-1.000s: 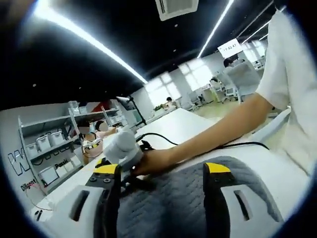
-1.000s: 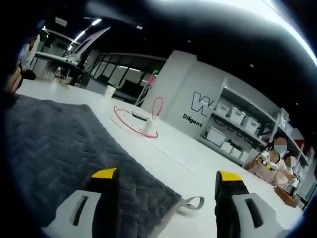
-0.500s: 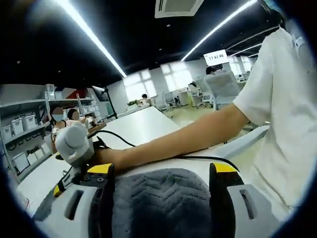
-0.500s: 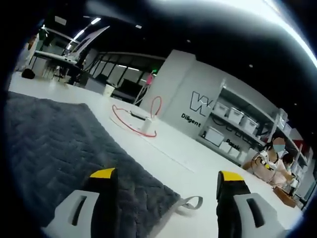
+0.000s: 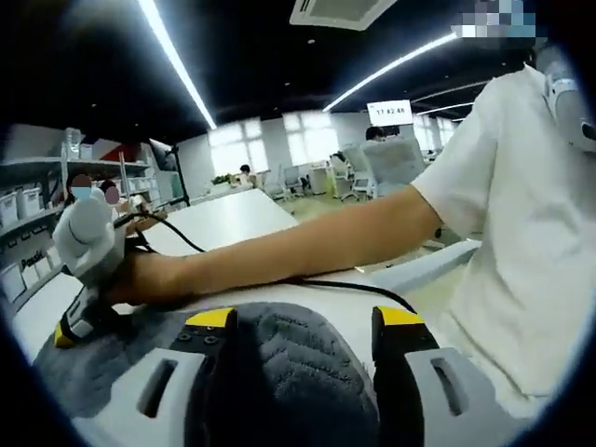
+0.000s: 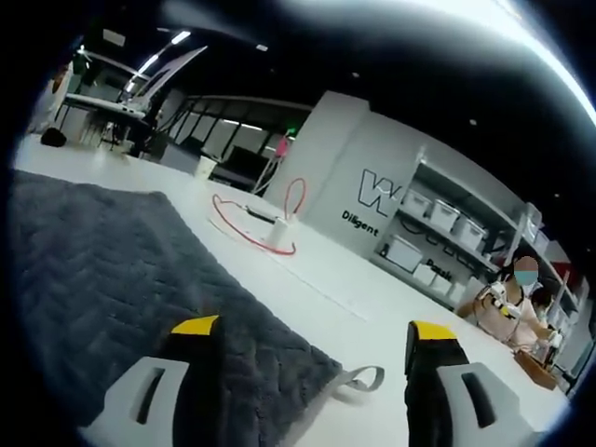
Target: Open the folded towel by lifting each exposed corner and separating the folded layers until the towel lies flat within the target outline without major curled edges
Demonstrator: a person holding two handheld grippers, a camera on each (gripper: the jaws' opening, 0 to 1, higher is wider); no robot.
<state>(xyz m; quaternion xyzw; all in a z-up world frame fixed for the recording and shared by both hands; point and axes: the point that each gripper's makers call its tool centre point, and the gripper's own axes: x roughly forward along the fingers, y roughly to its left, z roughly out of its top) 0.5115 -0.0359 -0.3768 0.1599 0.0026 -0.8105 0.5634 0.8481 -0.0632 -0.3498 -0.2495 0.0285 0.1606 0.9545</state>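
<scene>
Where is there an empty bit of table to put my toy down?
The white table is bare between the grey towel and the red cable, and past the towel's loop tag. It is crowded where the towel bunches between the left gripper's fingers.

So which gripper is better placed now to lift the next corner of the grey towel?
Probably the right gripper: its open jaws frame the towel corner with the hanging loop on the white table. The left gripper has a raised towel fold between its jaws.
</scene>
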